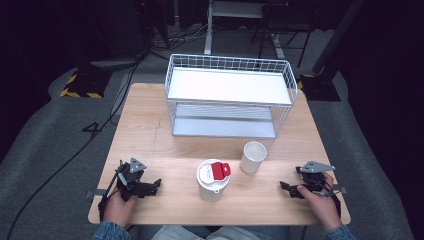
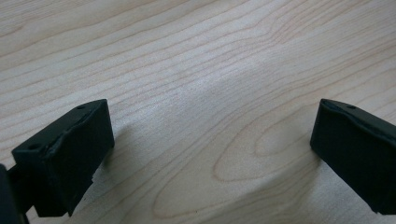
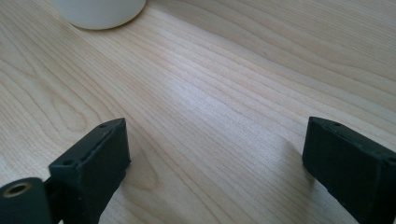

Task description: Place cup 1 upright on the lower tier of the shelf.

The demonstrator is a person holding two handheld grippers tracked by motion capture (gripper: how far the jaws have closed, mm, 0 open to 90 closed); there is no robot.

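Both grippers rest on the light wooden worktop [image 1: 150, 135], left gripper [image 1: 156, 184] and right gripper [image 1: 283, 187] each with fingers wide apart and empty, flanking the white lidded cup with red tab [image 1: 213, 180], with the open white paper cup [image 1: 253, 157] just beside it

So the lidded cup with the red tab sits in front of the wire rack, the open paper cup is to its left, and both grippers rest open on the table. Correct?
Not quite: in the high view the open paper cup stands to the right of the lidded cup, not its left. The rest holds: both are in front of the wire rack, and the left gripper and right gripper rest open on the table.
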